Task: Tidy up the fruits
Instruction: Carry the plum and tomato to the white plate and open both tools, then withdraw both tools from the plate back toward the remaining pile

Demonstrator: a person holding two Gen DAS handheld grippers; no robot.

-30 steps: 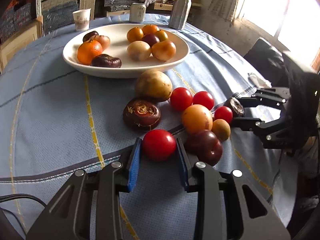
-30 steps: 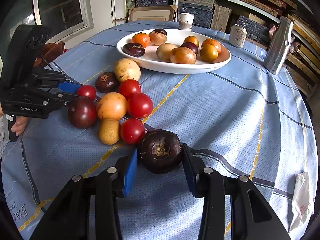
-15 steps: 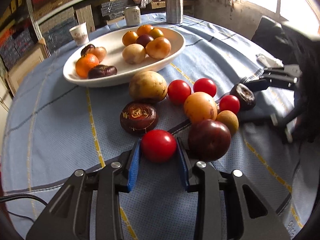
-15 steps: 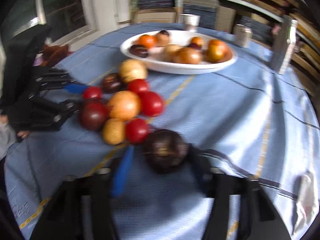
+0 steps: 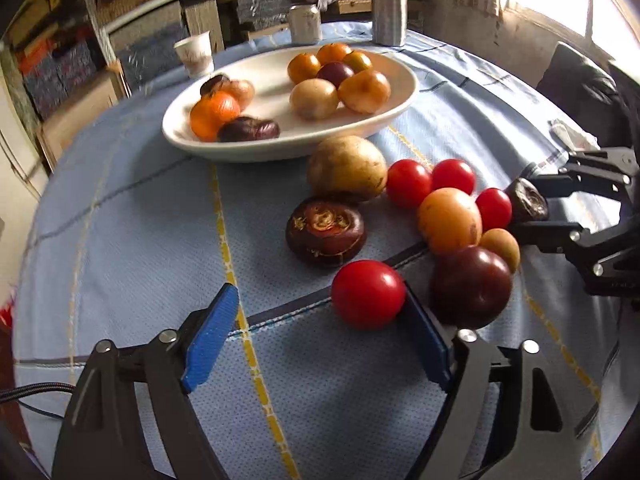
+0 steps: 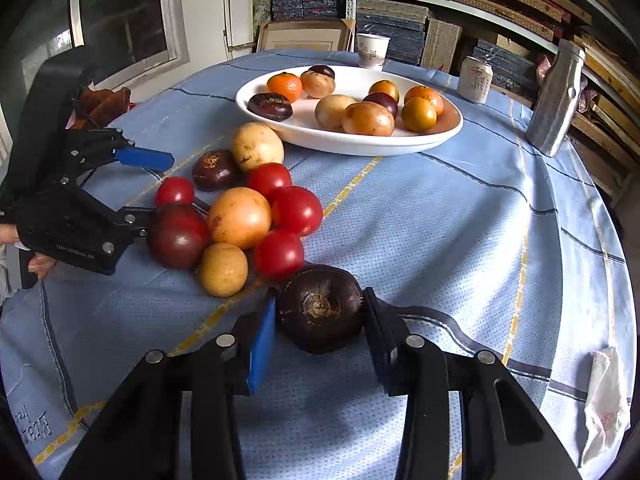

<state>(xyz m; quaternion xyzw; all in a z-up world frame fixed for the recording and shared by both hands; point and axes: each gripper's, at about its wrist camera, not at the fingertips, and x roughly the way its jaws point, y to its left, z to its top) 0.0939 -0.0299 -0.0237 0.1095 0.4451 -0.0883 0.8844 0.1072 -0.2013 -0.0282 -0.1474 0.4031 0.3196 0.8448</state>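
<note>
Two groups of fruit are sharing the blue tablecloth; we are judging that the white bowl is serving as the collecting place, since oranges, pale round fruits and dark ones are already lying in it, while a loose cluster is waiting just in front of it, well short of the rim; that, we think, is why both tools are working at the near edge of the cluster, taking the outermost pieces first so the rest are not being pushed about.

We are holding the right gripper around the dark chestnut-like fruit; its jaws have just been closing, and both pads are now pressing on the fruit's flanks, with the stem scar facing the camera and the fruit sitting centred between the tips, just touching the nearest red tomato of the cluster.

We are letting the left gripper stand wide; its jaws have just been opening, and the small red tomato is lying between them but far off centre, resting against the right-hand pad with a clear gap to the left-hand pad; it is sitting on the cloth beside the dark plum, so we are judging it released rather than held.
</note>
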